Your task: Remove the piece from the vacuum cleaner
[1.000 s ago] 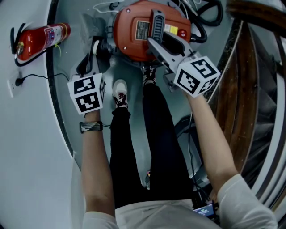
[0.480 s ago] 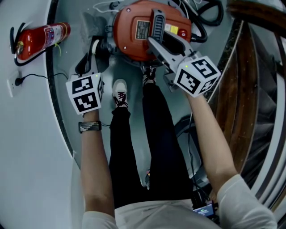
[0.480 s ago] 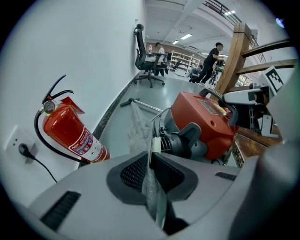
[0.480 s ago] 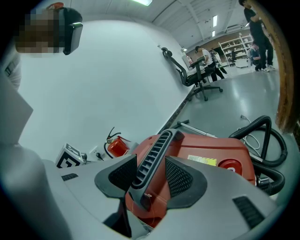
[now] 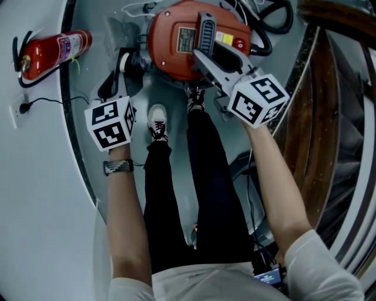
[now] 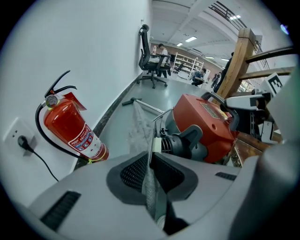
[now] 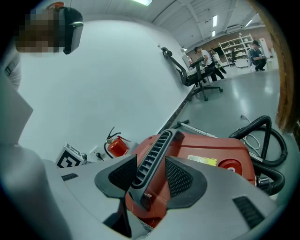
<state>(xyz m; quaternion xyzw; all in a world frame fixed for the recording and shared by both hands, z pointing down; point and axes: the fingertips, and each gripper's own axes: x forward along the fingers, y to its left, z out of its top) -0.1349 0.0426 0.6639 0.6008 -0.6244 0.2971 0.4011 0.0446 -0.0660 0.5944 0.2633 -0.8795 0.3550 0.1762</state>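
A red vacuum cleaner (image 5: 188, 38) stands on the floor in front of my feet. My right gripper (image 5: 204, 56) reaches in from the right, and its jaws (image 7: 150, 176) are shut on the black ribbed handle (image 7: 157, 150) on top of the body. My left gripper (image 5: 113, 88) hangs left of the vacuum, beside its black inlet port (image 6: 185, 143). Its jaws (image 6: 150, 164) are shut on a thin grey mesh-like sheet (image 6: 140, 126) with a metal edge. The sheet stands up out of the pads, and its lower end is hidden between them.
A red fire extinguisher (image 5: 53, 50) lies by the white wall at the left, next to a wall socket (image 5: 17, 109). The black hose (image 5: 276, 17) coils behind the vacuum. A wooden stair rail (image 5: 329, 88) runs down the right. My shoes (image 5: 157, 120) stand just below the vacuum.
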